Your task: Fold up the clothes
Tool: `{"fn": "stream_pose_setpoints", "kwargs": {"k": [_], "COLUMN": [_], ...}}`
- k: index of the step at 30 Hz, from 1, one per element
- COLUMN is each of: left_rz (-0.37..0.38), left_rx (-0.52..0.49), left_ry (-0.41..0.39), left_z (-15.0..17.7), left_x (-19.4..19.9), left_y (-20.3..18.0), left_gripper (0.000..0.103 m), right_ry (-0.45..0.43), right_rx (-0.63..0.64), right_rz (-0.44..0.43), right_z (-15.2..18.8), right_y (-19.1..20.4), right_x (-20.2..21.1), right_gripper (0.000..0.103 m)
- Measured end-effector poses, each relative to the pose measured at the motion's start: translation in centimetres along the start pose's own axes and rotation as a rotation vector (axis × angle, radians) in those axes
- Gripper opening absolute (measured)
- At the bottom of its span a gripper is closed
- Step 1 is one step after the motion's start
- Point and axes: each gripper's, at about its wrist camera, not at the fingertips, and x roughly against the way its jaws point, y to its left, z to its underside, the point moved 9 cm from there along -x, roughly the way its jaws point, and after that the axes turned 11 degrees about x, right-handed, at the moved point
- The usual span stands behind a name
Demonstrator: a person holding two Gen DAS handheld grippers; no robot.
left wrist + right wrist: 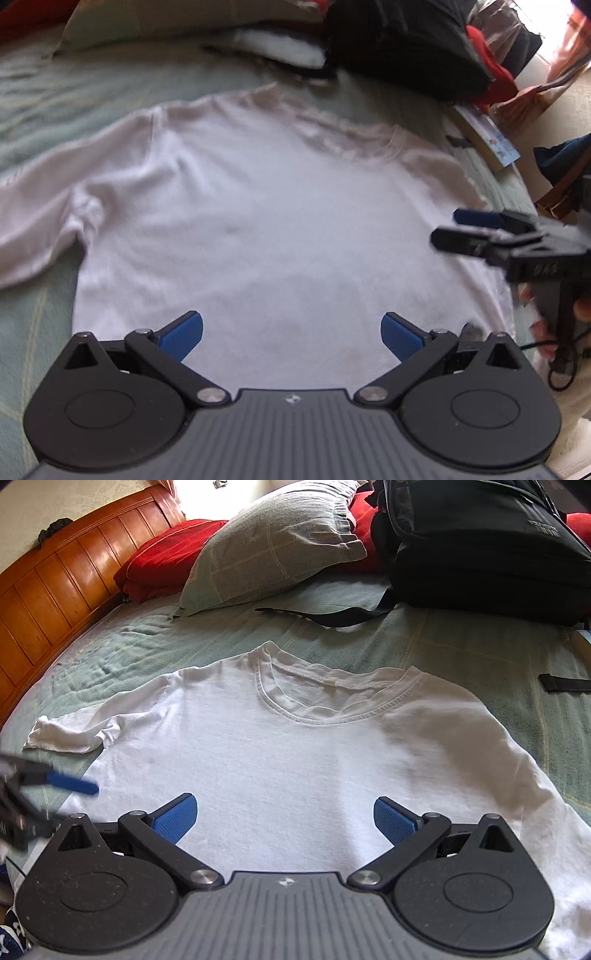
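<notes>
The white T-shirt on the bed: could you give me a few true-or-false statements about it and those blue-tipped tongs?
1. The white T-shirt lies spread flat on the green bedspread. True.
2. The right tongs are clamped on the shirt's hem. False: they are open and hold nothing.
3. A black backpack sits beyond the shirt's collar. True.
4. The shirt is already folded in half. False: both sleeves lie spread out.
5. The left tongs are open. True.

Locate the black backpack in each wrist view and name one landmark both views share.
Left wrist view: black backpack, top edge right of centre, blurred.
Right wrist view: black backpack, top right corner, sharp.
Shared landmark: the white T-shirt, spread flat on the green bedsheet, collar toward the backpack.
</notes>
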Motion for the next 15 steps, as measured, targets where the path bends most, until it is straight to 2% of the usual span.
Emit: {"fn": "stream_pose_setpoints", "kwargs": {"k": [2, 4, 8, 10, 13, 15], "left_rz": [-0.036, -0.051, -0.228, -0.247, -0.195, -0.196], "left_rx": [0.029, 0.063, 0.054, 0.052, 0.041, -0.004], "left_ry": [0.001, -0.038, -0.121, -0.135, -0.142, -0.16], "left_z": [0.4, -0.3, -2.0, -2.3, -2.2, -1.8], "left_x": [-0.7, -0.5, 0.2, 0.8, 2.5, 4.4], "left_y": [1.5, 2.7, 4.7, 4.8, 3.5, 2.2], "left_gripper": [0.102, 0.102, 0.102, 0.101, 0.101, 0.101], "right_ry": [0.001, 0.001, 0.002, 0.005, 0.009, 0.011], "right_rx": [0.002, 0.003, 0.0, -0.001, -0.004, -0.006], "right_rz": [0.0, 0.001, 0.0, 0.001, 0.01, 0.013], "right_z": [0.0, 0.0, 0.0, 0.0, 0.1, 0.1], "right_y": [0.0, 0.1, 0.0, 0.0, -0.1, -0.1], "right_x": [-0.1, -0.1, -0.2, -0.4, -0.5, -0.7], "right_gripper": [0.103, 0.103, 0.103, 0.103, 0.103, 0.103]}}
